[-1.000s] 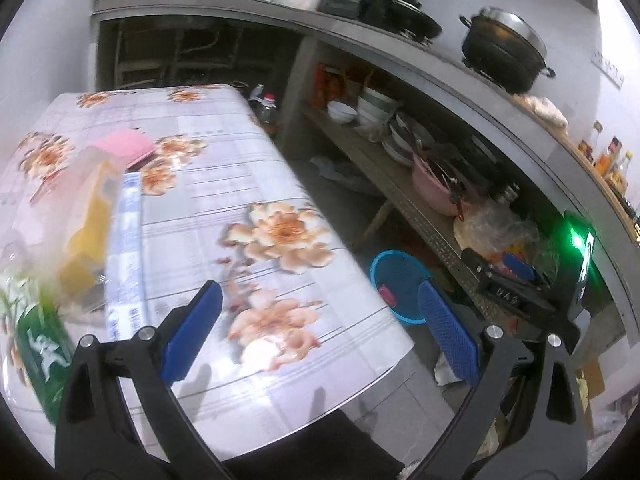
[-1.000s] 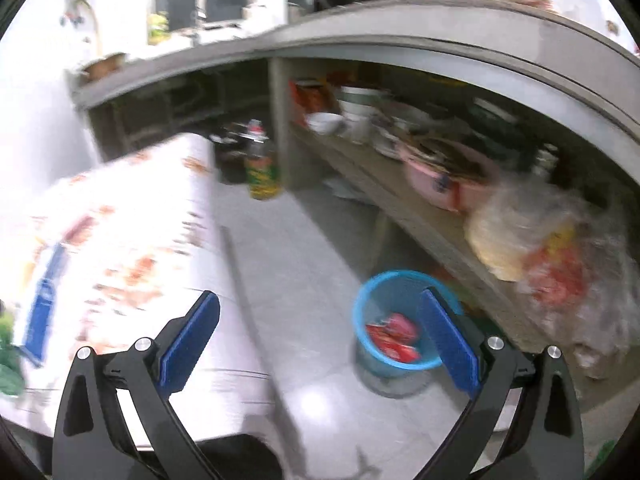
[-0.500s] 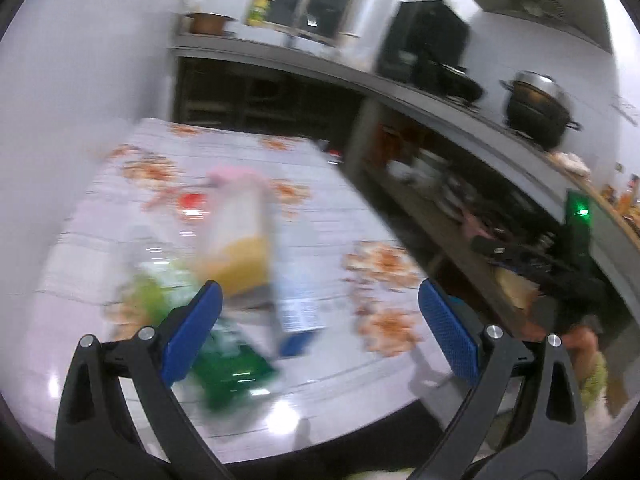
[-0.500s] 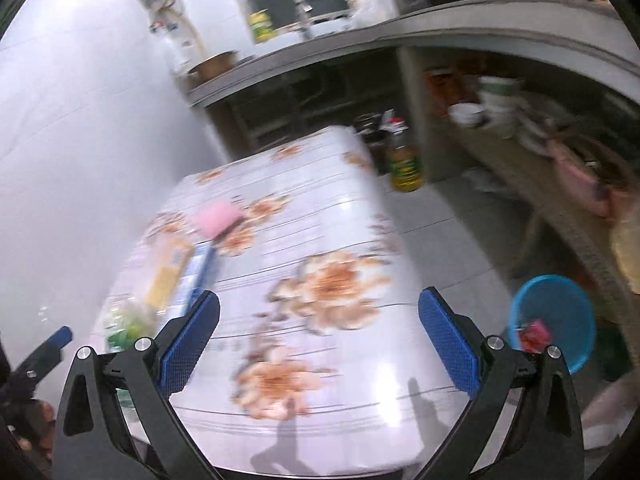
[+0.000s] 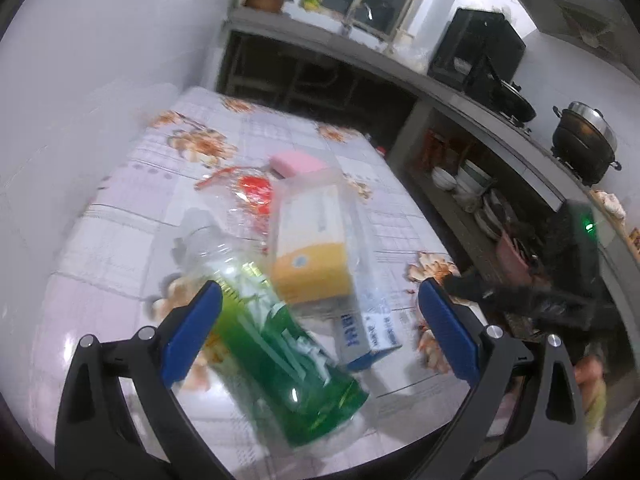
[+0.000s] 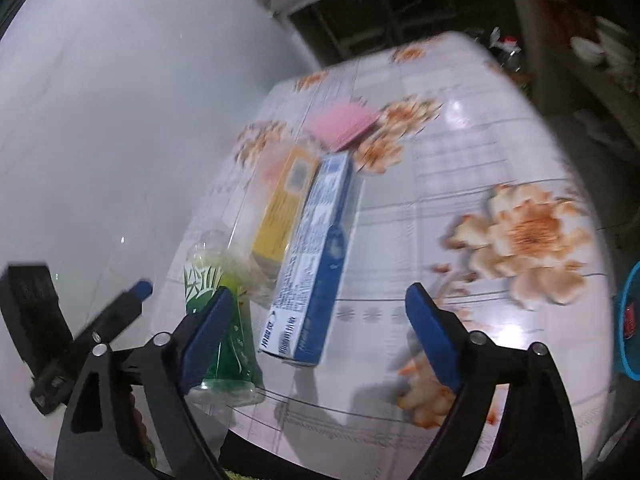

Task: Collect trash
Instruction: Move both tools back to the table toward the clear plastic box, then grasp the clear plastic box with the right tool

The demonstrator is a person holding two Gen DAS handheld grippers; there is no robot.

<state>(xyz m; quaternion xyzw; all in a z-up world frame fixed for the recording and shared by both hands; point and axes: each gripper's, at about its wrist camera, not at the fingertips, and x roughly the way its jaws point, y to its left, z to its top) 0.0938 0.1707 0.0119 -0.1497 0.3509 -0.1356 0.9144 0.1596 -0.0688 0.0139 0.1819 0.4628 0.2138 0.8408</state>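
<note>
One green bottle (image 5: 280, 356) lying flat, cap (image 5: 200, 220) pointing away

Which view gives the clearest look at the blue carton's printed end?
The right wrist view: the blue carton lies lengthwise with its printed side and end unobstructed. The left wrist view shows it partly behind the yellow box, blurred.

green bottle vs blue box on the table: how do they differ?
Material: the green bottle is clear plastic with a green label; the blue box is printed cardboard.
Shape: the bottle is round and tapers to a neck; the box is long with flat sides.
Place: the bottle lies nearest the wall side, the box further toward the table's middle, with a yellow box between them.
Shared: both lie on their sides on the flowered table, ungripped.
</note>
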